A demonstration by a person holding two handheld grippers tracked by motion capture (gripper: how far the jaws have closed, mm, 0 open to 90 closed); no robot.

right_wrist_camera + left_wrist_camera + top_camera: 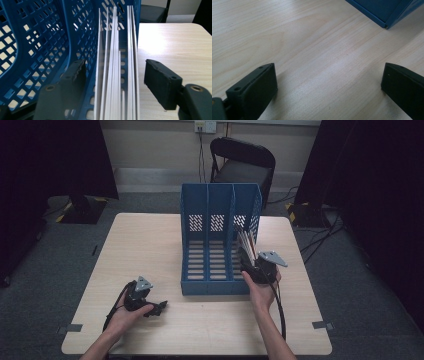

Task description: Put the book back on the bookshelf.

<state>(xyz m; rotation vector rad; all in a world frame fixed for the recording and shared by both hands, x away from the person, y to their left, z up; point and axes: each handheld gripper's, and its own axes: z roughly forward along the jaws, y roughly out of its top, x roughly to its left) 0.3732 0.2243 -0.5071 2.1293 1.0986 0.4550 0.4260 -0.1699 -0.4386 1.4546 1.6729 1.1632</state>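
A blue three-slot file rack (207, 200) stands on the middle of the wooden table (145, 245). Several thin white sheets (246, 242) stand upright in its right slot, leaning a little. My right gripper (248, 265) is at the front of that slot. In the right gripper view the sheets (116, 50) stand between its jaws, with a small gap on each side, so the right gripper (116, 77) is open. My left gripper (159, 308) rests low over the table left of the rack's front. Its jaws stand wide apart over bare wood, so the left gripper (327, 87) is open.
The rack's perforated blue wall (37, 37) runs close along the right gripper's left jaw. A corner of the rack (382, 12) sits ahead of the left gripper. A black chair (245, 162) stands behind the table. Bare tabletop lies left and right of the rack.
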